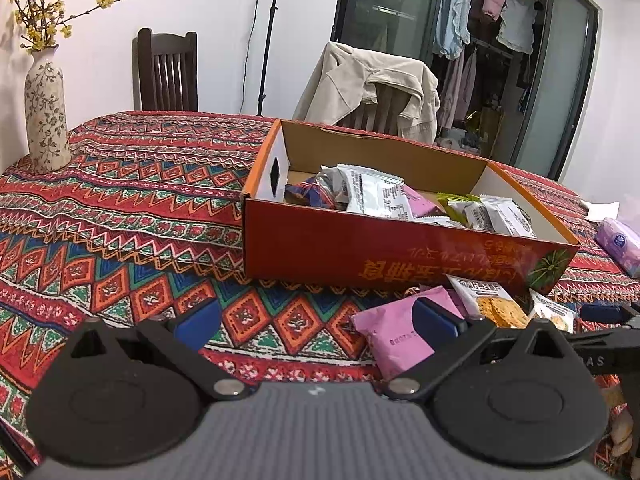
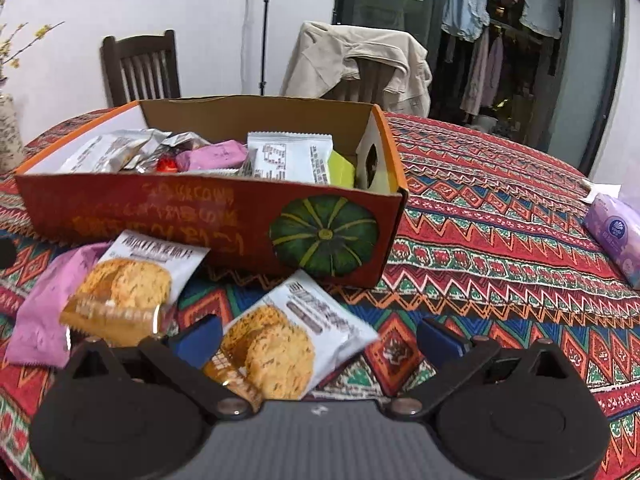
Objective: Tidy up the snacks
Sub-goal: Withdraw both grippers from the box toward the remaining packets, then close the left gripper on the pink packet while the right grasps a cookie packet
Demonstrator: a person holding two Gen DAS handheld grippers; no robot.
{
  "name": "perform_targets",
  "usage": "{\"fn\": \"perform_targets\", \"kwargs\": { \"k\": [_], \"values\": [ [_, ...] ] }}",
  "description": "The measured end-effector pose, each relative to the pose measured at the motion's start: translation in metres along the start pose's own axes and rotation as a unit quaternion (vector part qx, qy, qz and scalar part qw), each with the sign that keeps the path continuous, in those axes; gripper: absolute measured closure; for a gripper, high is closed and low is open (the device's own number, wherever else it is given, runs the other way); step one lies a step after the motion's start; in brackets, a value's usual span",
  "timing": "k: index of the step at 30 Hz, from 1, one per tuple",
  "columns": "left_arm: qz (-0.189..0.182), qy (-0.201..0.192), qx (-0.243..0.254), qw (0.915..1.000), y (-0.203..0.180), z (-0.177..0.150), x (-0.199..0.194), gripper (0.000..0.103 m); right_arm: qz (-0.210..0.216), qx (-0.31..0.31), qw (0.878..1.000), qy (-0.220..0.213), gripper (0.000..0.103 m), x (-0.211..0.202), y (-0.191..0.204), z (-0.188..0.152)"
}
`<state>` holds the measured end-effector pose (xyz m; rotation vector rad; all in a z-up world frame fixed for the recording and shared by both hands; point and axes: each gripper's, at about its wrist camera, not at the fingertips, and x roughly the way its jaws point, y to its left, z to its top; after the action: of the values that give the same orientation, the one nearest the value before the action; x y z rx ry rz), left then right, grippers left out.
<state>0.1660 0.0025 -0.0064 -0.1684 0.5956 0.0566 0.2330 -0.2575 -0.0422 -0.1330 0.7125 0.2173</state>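
Observation:
A red cardboard box (image 1: 400, 256) holding several snack packets stands on the patterned tablecloth; it also shows in the right wrist view (image 2: 200, 220). In front of it lie a pink packet (image 1: 394, 334), a cracker packet (image 1: 488, 300) and another at the right (image 1: 554, 312). My left gripper (image 1: 316, 320) is open and empty, with its right finger over the pink packet. My right gripper (image 2: 320, 340) is open over a cracker packet (image 2: 296, 340) that lies between its fingers. A second cracker packet (image 2: 136, 284) rests on a pink packet (image 2: 44, 312) to the left.
A floral vase (image 1: 46, 108) with yellow blossoms stands at the far left. A purple tissue pack (image 2: 616, 232) lies at the right table edge, also in the left wrist view (image 1: 620, 244). Two chairs stand behind the table, one draped with a beige jacket (image 1: 372, 88).

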Motion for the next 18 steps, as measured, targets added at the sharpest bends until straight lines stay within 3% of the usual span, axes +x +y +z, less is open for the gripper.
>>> {"fn": "perform_targets", "kwargs": {
  "k": [6, 15, 18],
  "values": [
    [0.002, 0.001, 0.003, 1.0, -0.005, 0.0, 0.0, 0.0, 0.031, 0.015, 0.999, -0.006, 0.0, -0.003, -0.019, -0.009],
    [0.0, 0.006, 0.011, 0.9999, -0.017, 0.001, 0.003, 0.0, 0.024, 0.048, 0.999, 0.012, 0.0, 0.004, -0.014, 0.007],
    [0.001, 0.008, 0.015, 0.9999, -0.02, 0.001, 0.003, 0.0, 0.009, 0.031, 0.999, 0.007, 0.0, 0.009, -0.006, 0.007]
  ]
}}
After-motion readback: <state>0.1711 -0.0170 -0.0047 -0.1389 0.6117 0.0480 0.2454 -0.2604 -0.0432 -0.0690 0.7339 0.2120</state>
